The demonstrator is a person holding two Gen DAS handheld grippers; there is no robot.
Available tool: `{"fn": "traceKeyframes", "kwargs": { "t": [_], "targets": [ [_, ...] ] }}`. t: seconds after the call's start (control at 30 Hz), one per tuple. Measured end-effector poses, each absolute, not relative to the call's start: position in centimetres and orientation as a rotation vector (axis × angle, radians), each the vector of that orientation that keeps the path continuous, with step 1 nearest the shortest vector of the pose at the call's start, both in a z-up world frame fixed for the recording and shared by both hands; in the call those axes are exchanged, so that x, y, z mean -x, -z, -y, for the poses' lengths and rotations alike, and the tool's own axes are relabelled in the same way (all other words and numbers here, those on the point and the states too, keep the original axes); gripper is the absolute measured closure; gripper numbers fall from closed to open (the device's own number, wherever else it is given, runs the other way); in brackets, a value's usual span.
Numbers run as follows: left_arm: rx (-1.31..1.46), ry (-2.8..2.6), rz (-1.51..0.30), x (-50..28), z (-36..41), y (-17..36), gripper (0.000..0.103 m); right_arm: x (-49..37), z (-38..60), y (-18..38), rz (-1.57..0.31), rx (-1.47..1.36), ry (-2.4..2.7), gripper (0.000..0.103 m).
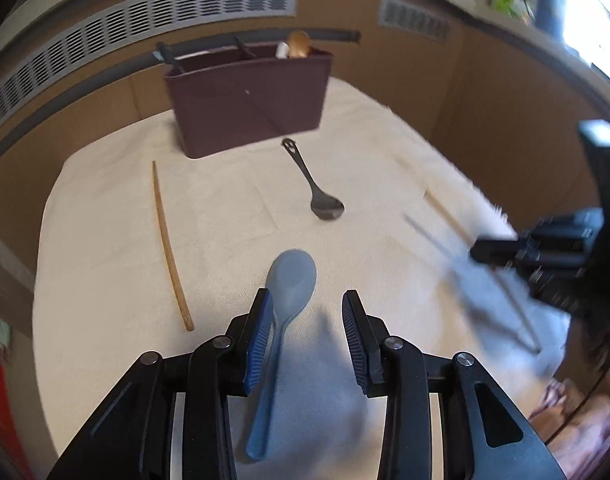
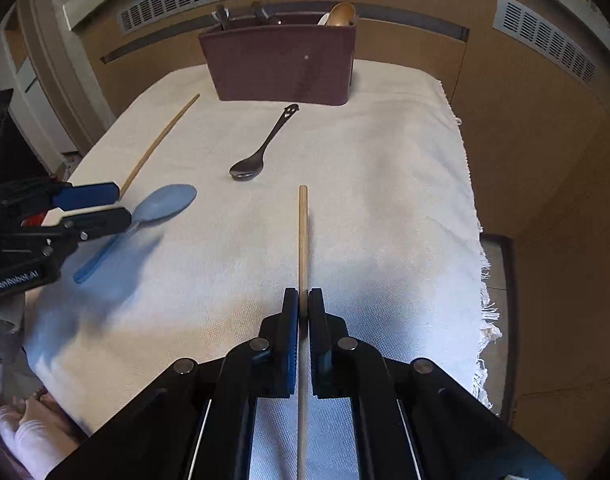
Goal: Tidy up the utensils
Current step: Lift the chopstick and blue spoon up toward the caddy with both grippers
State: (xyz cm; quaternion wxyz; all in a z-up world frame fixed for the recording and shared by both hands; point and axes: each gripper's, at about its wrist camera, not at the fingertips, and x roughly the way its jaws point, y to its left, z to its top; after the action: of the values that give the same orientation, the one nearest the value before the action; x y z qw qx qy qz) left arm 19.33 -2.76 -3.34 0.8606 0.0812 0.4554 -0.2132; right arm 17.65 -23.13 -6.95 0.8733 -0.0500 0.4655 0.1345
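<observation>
Above the white cloth (image 2: 385, 160), a chopstick (image 2: 303, 240) is clamped by the right gripper (image 2: 303, 304), while the blue spoon (image 1: 291, 280) is straddled by the spread left gripper (image 1: 308, 308), so it could be nudged aside.

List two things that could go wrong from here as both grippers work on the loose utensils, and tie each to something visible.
The right gripper pinches the wooden chopstick partway along, so its long free end might pivot or slip. The left gripper is open around the blue spoon, whose handle lies against one finger; closing off-centre could push it aside.
</observation>
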Motion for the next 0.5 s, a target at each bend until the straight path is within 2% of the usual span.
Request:
{"fn": "traceKeyframes", "kwargs": {
  "t": [0.3,0.5],
  "targets": [
    [-0.338,0.432,-1.107,-24.0,5.0,6.1,0.062,-17.3,23.9,6.9,-0.948,0.043,-0.305,0.099],
    [-0.311,0.439,-1.111,-24.9,5.8,6.4,0.067,-17.4,24.0,6.1,-0.906,0.000,-0.314,0.099]
  ]
}}
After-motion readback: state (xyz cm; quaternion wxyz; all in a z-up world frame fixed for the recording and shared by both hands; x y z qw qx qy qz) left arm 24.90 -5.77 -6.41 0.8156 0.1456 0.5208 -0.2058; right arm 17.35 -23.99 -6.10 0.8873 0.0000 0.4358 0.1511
